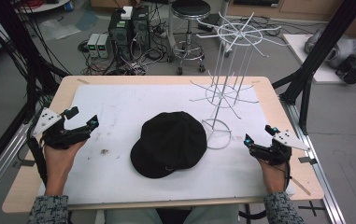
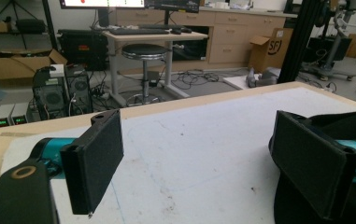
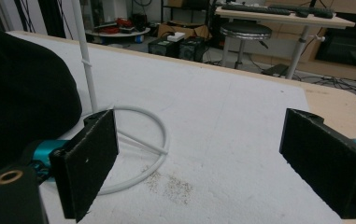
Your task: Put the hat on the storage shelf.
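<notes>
The person's forearms come in over the near edge of the table (image 1: pixel 166 80), one on each side, sleeves just over the rim. The left hand (image 1: pixel 60 156) grips the left gripper (image 1: pixel 83 117) near the left edge of the white mat (image 1: pixel 119 107), raised a little and aimed toward the middle; its jaws stand wide apart with nothing between them, and in the left gripper view only bare mat lies in the gap. The right hand (image 1: pixel 271 175) holds the right gripper (image 1: pixel 259 134) near the right edge of the mat, pointing inward and away, its jaws likewise spread wide and holding nothing.

Between the two grippers, well apart from each, a black cap (image 1: pixel 170 143) lies flat on the mat, its brim toward the person. In the right gripper view the cap (image 3: pixel 21 93) bulks at the left, beside the left jaw.

Just beyond and to the right of the cap stands a white wire rack (image 1: pixel 227 88), its ring base (image 3: pixel 138 154) resting on the mat close to the cap's edge, with spokes fanning out at two levels above.

Past the far edge of the table stand a stool (image 1: pixel 190 28), computer boxes (image 1: pixel 128 28) and tangled cables on the floor.
</notes>
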`<state>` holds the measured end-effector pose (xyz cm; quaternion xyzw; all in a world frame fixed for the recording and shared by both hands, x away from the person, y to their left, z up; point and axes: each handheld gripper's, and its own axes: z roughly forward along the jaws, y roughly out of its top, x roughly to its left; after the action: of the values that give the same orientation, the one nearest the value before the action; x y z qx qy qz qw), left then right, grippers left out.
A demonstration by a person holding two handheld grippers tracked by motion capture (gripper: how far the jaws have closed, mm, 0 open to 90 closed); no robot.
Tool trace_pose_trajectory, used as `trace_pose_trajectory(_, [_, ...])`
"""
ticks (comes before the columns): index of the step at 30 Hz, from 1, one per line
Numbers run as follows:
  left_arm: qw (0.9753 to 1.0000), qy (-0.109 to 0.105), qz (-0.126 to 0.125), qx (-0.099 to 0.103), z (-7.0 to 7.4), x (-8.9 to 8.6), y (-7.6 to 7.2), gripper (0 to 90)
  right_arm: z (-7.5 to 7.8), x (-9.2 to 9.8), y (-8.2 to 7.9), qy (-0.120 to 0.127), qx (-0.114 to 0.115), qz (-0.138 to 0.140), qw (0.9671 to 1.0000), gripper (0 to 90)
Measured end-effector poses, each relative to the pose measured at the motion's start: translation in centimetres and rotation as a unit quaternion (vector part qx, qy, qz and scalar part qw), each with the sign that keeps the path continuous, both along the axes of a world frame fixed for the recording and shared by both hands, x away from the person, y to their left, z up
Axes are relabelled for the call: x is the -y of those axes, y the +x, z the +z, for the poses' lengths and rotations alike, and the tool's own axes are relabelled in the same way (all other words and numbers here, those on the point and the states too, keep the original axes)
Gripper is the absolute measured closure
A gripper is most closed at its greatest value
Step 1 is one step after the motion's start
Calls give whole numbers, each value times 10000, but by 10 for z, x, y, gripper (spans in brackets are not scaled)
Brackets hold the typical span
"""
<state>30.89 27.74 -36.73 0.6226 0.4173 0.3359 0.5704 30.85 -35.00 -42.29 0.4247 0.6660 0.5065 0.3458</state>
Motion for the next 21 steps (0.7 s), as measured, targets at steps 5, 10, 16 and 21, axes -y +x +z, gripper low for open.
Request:
trace_pose_trajectory(5, [10000,-52,15,35,1,-2,-1,175,0,0,0,-21,-10,12,10000,108])
trace_pose_trajectory(10, [9999,-123,-26,51,4,-2,-2,175,0,1,-1,-5,18,-5,10000,108])
trace_pose_trajectory(16, [9999,-111,-93,39,4,2,-1,177,0,2,-1,-5,3,-30,10000,108])
trace_pose_trajectory(21, [9998,-112,-177,48,6,6,-1,177,0,1,0,-35,-19,-12,10000,108])
